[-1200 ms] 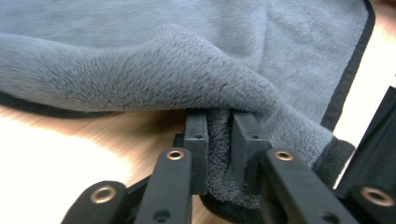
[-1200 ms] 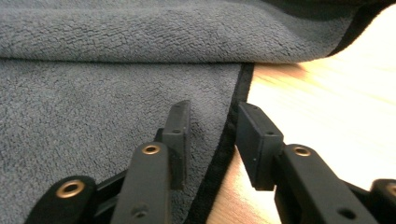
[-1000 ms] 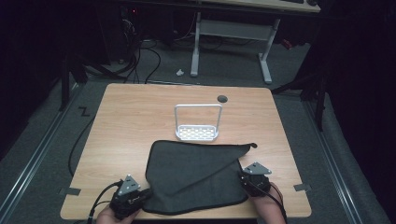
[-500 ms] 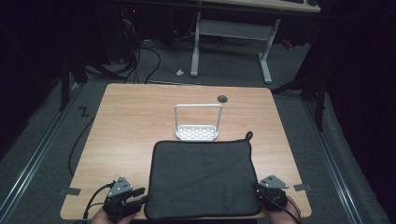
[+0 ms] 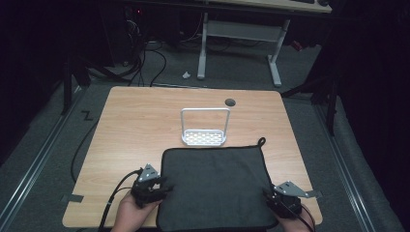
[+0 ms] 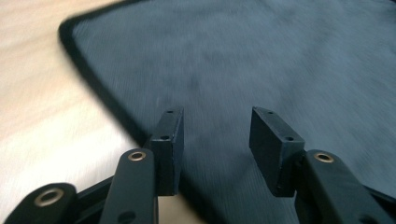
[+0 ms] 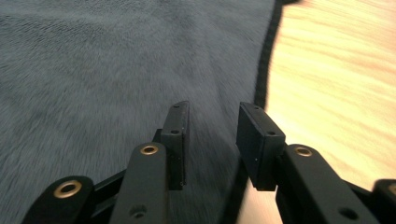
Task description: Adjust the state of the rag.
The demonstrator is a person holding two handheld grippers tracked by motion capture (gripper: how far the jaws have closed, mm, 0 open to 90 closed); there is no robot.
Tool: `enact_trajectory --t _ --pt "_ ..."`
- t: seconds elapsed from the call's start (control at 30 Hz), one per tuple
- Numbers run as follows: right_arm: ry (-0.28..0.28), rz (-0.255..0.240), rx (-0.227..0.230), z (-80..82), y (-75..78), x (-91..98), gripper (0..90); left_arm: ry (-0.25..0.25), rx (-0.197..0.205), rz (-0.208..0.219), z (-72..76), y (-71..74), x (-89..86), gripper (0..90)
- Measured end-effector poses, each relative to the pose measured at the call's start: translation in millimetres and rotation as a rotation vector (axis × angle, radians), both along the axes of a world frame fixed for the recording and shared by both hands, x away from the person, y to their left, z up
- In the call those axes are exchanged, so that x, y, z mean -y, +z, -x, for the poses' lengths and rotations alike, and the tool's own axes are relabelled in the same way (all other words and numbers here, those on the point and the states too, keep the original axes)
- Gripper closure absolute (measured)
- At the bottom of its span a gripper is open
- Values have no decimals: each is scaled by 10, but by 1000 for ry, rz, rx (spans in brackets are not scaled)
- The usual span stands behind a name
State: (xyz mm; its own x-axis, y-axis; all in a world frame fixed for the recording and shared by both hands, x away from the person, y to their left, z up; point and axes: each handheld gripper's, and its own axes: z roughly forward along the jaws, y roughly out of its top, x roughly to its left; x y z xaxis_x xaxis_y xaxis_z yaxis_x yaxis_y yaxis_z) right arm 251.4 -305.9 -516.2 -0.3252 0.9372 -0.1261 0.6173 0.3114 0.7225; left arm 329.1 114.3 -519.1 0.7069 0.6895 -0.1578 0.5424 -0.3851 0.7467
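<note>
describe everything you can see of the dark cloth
The cloth is dark grey, soft and fuzzy, with a black stitched hem and a small loop at its far right corner. It lies spread flat and roughly square on the table's near half, just short of the white rack. Open jaws hover at its left and right edges.

Open claw (image 7: 210,140) over grey cloth (image 7: 102,70)

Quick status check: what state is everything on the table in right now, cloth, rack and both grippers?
Cloth: spread flat and square on the table, near edge at the table's front, loop at its far right corner.
Rack: upright beyond the cloth's far edge, apart from it, nothing on it.
Left gripper: jaws just opened, nothing between them, over the cloth's left edge.
Right gripper: jaws just opened, nothing between them, over the cloth's right edge.
</note>
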Motion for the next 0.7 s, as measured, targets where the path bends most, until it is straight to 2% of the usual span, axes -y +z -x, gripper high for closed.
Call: enact_trajectory --t 0.07,0.17,0.2,0.27,0.37,0.4,0.43,0.53,0.6,0.67,0.7 --pt "7 7 -13 -109 -11 -47 646 7 22 -56 -107 -6 97 555" --pt "-4 9 -35 -266 -32 -78 644 30 9 -106 -231 -61 140 560" --pt "-5 7 -42 -313 -44 -82 642 36 24 -99 -258 -73 131 572" --pt "-11 -10 -49 -432 -55 -83 643 54 22 -91 -314 -78 115 590" --pt "-17 -15 -51 -502 -57 -86 643 75 23 -67 -377 -91 92 594" --pt "-21 -18 -53 -536 -57 -85 643 78 14 -55 -391 -94 84 596" --pt "-26 -22 -59 -583 -52 -87 639 85 -14 -38 -404 -82 69 590" --pt "-28 -24 -46 -562 -42 -98 627 90 -10 -32 -407 -48 26 575" --pt "-14 -34 -22 -480 -25 -105 618 107 4 -4 -422 -3 -44 562" --pt "-4 -42 -8 -372 -19 -114 594 136 -2 13 -483 41 -110 537" --pt "-4 -42 -8 -372 -19 -114 594 146 -1 20 -522 60 -141 537"
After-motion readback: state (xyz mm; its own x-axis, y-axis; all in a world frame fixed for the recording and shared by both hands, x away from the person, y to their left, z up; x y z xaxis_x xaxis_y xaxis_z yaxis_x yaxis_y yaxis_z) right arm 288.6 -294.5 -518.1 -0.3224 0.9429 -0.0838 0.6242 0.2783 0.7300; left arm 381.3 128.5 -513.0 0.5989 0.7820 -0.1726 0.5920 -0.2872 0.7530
